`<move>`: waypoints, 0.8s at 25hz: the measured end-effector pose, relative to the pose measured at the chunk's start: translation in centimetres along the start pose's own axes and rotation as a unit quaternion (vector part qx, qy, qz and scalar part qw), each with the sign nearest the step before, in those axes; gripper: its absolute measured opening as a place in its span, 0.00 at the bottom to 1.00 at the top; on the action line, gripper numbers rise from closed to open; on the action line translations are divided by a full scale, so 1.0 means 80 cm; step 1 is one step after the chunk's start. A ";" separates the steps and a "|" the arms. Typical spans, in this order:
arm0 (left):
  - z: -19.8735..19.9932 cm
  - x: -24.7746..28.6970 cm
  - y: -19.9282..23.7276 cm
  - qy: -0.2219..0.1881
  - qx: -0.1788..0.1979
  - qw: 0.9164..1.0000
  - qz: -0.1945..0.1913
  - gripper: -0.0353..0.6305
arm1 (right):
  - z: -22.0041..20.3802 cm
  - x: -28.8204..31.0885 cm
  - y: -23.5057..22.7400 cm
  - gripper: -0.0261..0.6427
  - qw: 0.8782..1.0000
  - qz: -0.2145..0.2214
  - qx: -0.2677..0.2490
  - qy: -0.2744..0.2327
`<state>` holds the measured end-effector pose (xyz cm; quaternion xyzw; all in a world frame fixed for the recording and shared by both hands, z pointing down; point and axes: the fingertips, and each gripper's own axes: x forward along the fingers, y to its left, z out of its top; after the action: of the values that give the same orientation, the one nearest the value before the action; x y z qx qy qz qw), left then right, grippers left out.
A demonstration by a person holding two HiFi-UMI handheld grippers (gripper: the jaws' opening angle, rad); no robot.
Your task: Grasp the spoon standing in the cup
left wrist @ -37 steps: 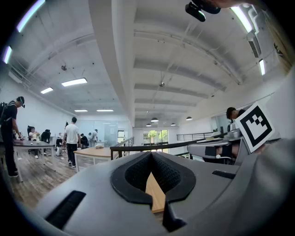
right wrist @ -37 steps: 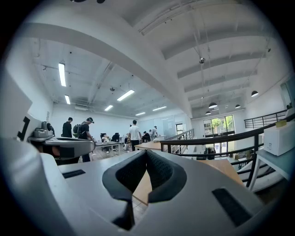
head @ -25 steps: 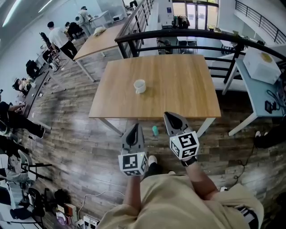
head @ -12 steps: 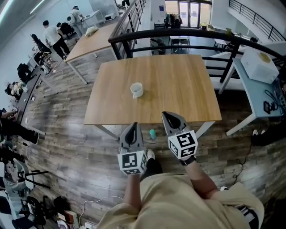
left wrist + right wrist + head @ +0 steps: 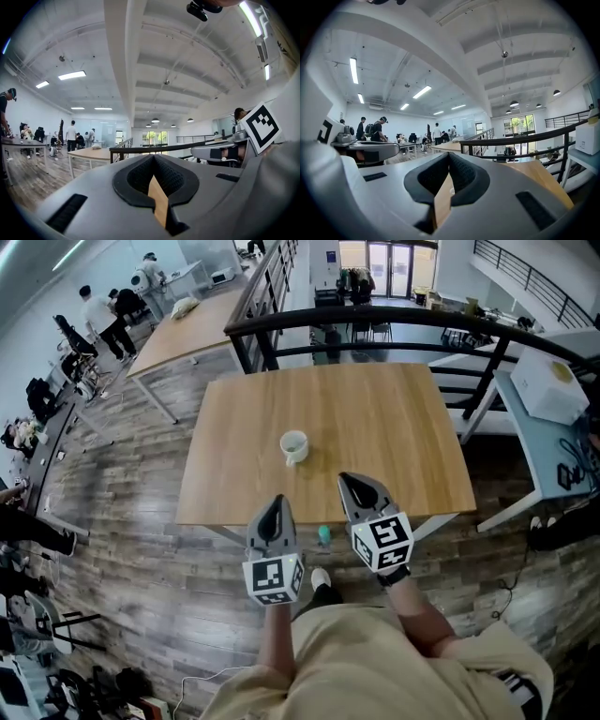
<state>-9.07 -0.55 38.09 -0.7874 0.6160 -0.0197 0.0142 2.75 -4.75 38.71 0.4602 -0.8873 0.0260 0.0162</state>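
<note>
text: none can be read | numbers, brands: none | only signs: black-and-white square markers (image 5: 272, 579), without letters, on left hand-held gripper (image 5: 274, 505) and right hand-held gripper (image 5: 352, 482), lower centre of frame

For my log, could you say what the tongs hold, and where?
Nothing: the left tongs and right tongs are shut, empty, short of the cup.

The cup (image 5: 294, 446) in the middle is white. The surface (image 5: 384, 418) is light brown wood. The left gripper (image 5: 275, 503) and right gripper (image 5: 350, 481) are grey with black-and-white squares.
</note>
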 end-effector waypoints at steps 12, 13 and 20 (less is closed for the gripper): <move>-0.002 0.080 0.073 -0.006 -0.006 1.000 -0.027 0.06 | -0.001 0.105 -0.003 0.06 1.000 -0.024 -0.002 0.007; -0.004 0.085 0.079 -0.007 -0.007 1.000 -0.028 0.06 | -0.002 0.113 -0.002 0.06 1.000 -0.024 -0.004 0.008; -0.019 0.109 0.108 -0.008 -0.022 0.999 -0.035 0.06 | -0.016 0.155 0.002 0.06 0.999 -0.032 -0.011 0.019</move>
<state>-15.46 -11.06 39.34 -0.8087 0.5882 -0.0001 0.0011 -4.52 -14.74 40.64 0.4874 -0.8720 0.0241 0.0391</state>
